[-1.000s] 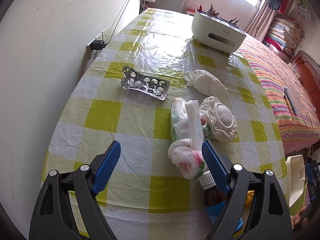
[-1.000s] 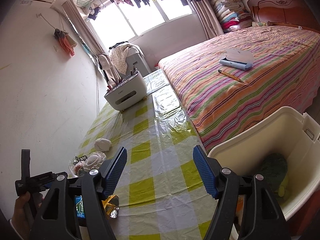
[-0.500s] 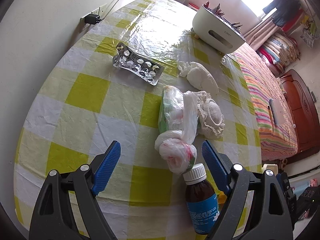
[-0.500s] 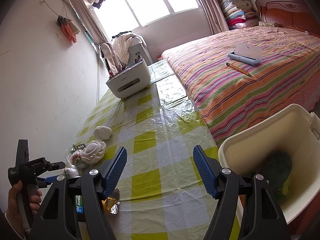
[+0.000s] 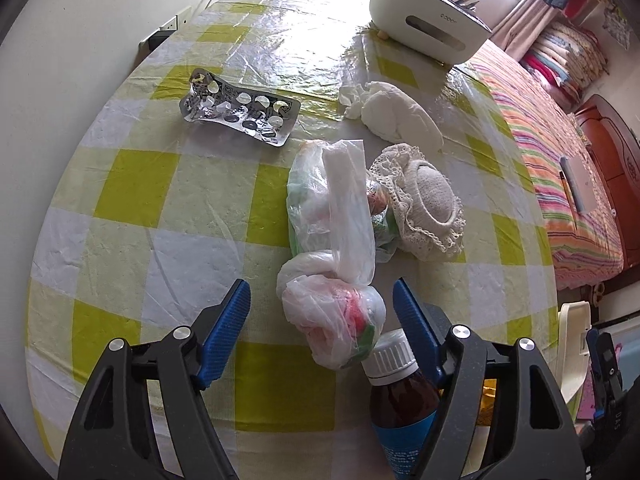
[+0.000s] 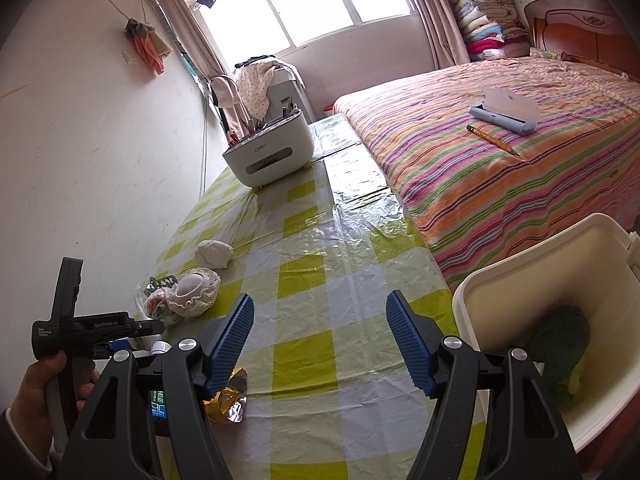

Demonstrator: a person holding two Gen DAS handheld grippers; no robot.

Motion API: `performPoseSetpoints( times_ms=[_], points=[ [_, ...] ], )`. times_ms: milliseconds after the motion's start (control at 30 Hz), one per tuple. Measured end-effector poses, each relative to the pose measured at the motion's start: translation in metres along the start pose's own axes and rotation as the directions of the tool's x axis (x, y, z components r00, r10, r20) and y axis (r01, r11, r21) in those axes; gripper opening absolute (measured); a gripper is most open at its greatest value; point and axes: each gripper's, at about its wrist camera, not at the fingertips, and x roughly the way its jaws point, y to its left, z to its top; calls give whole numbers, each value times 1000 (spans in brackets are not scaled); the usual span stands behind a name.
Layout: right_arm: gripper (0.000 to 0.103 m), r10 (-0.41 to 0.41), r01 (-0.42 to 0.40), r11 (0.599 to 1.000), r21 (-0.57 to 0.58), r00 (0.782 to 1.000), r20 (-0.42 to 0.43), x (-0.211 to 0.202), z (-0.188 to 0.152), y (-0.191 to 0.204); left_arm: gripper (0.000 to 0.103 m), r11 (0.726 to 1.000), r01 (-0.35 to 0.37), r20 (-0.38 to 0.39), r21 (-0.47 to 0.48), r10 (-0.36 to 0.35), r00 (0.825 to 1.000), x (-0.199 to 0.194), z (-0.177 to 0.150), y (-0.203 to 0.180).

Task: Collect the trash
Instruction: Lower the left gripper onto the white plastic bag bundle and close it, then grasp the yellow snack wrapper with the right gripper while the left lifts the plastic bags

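A knotted plastic bag of trash (image 5: 334, 264) lies on the checked table. My left gripper (image 5: 322, 312) is open, its jaws on either side of the bag's knotted end. A brown medicine bottle (image 5: 400, 396) stands beside the right jaw. A used blister pack (image 5: 240, 114), a crumpled tissue (image 5: 394, 114) and a lace cap (image 5: 424, 204) lie beyond. My right gripper (image 6: 320, 340) is open and empty above the table near a cream trash bin (image 6: 520, 292). A gold wrapper (image 6: 226, 402) lies by its left jaw.
A white organizer box (image 5: 428, 20) stands at the table's far end (image 6: 268, 154). A striped bed (image 6: 500, 152) runs along the table's right side. The wall (image 5: 80, 40) is on the left. The bin holds something green (image 6: 560, 344).
My left gripper has moved forward and lower toward the plastic bag, which now sits between its jaws. My right gripper has shifted slightly; the view has tilted a little.
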Motion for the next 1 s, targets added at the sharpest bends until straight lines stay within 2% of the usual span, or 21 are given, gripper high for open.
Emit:
performPoseSetpoints(
  times_ms=[33, 133, 233, 333, 533, 700, 867, 1000],
  points=[
    [67, 5, -5, 1000, -4, 1000, -2, 0, 0, 1, 56, 1000, 3, -12, 7, -3, 1000, 2, -1, -1],
    [67, 38, -38, 999, -18, 999, -15, 1, -1, 5, 44, 999, -9, -16, 31, 10, 1000, 5, -1, -3],
    [67, 88, -90, 995, -36, 995, -47, 4, -4, 11, 38, 1000, -13, -10, 27, 13, 1000, 3, -2, -1],
    [67, 159, -165, 985, -48, 982, -105, 10, -8, 18, 34, 1000, -10, 4, 22, 10, 1000, -2, -2, 1],
    [67, 262, -283, 957, -68, 940, -218, 23, -21, 36, 33, 999, -12, 34, 39, 11, 999, -12, -3, -2],
    [67, 306, -337, 939, -72, 912, -273, 30, -32, 51, 33, 998, -13, 79, 62, 8, 997, -23, -6, -9],
    [67, 277, -328, 936, -127, 910, -310, 37, -42, 65, 33, 997, 16, 115, 79, -25, 993, -35, -8, -16],
    [67, 250, -307, 943, -127, 908, -337, 47, -48, 69, 33, 996, 21, 143, 92, -34, 989, -43, -10, -23]
  ],
)
